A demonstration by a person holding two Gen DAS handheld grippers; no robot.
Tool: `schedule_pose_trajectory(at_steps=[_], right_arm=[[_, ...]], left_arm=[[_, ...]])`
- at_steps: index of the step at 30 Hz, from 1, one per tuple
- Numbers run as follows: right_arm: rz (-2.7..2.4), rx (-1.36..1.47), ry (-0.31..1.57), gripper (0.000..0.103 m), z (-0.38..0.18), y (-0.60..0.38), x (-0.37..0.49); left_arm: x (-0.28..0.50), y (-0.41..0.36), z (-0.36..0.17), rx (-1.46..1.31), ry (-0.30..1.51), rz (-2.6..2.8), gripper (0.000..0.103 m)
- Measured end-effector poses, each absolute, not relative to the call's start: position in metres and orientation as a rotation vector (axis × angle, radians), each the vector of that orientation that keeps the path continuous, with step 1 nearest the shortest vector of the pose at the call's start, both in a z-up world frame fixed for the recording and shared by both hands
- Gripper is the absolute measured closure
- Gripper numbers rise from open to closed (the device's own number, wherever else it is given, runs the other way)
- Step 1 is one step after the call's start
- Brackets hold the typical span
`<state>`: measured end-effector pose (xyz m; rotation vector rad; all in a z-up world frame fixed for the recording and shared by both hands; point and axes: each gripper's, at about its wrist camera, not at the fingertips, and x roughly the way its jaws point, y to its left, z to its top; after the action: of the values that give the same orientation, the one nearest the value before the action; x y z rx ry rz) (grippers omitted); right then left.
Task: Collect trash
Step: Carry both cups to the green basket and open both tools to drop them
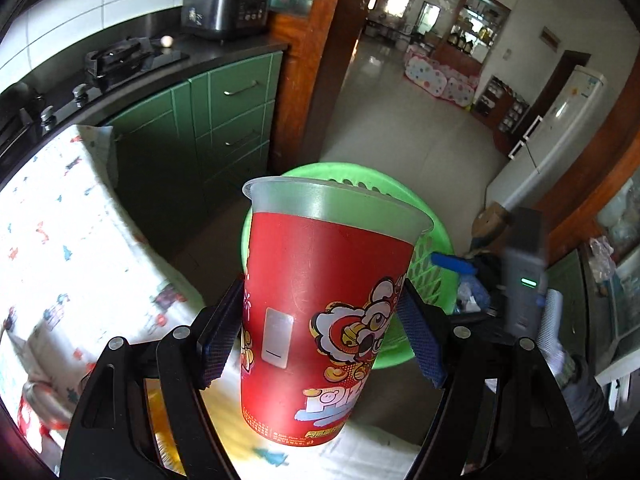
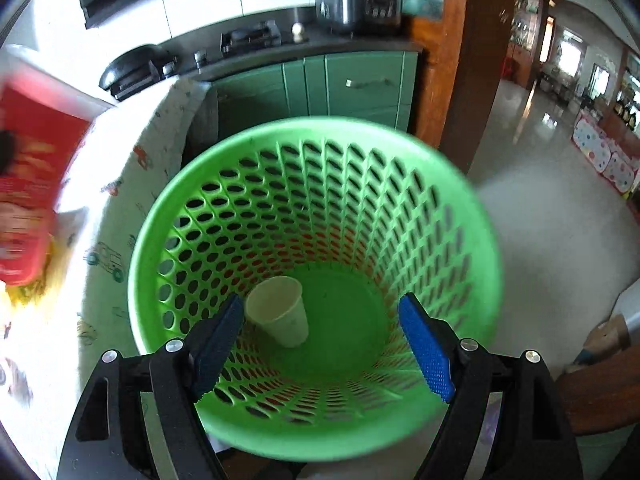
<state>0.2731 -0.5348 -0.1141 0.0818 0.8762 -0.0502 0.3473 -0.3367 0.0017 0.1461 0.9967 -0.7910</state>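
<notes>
The left claw [image 1: 320, 320] pinched a red cup [image 1: 320, 300], its blue pads pressed against the cup's two sides about midway up; the cup stood upright between them, clear rim on top, cartoon print facing the camera. Just behind the cup, the green bin [image 1: 432, 264] stood on the floor, partly hidden by it. The right claw [image 2: 322, 344] hung spread above the bin's [image 2: 320, 136] mouth with nothing between its pads. A small white paper cup [image 2: 280, 312] lay tipped on the bin's bottom, toward the left pad. Left of the bin, the bench [image 2: 116, 216] was draped with a white cloth printed with small vehicles, and the red cup [image 2: 28, 184] showed there as a blur at the picture's edge. Behind the bin ran green cabinets [image 2: 352, 88] under a dark counter with a stove [image 2: 248, 38] and a black appliance [image 1: 224, 14]. Right of the bin, a brown wooden post [image 2: 472, 48] framed a doorway onto a glossy tiled floor [image 1: 392, 112], with a dotted playpen [image 1: 440, 78] far back in that room and a white fridge [image 1: 560, 120] nearer by.
</notes>
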Motion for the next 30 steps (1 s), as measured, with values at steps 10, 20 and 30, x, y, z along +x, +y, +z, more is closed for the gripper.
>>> schedule_pose_trajectory(at_steps=[10, 20, 30], right_arm=[[-0.076, 0.155, 0.733, 0.019, -0.087, -0.563, 0.226], [-0.079, 0.203, 0.720, 0.019, -0.102, -0.574, 0.208], [-0.074, 0.250, 0.729, 0.019, -0.113, -0.579, 0.205]], left_arm=[[0.366, -0.408, -0.035, 0.235, 1.071, -0.778, 0.029], [0.388, -0.455, -0.080, 0.319, 1.164, -0.720, 0.029], [0.394, -0.472, -0.120, 0.380, 1.252, -0.669, 0.030]])
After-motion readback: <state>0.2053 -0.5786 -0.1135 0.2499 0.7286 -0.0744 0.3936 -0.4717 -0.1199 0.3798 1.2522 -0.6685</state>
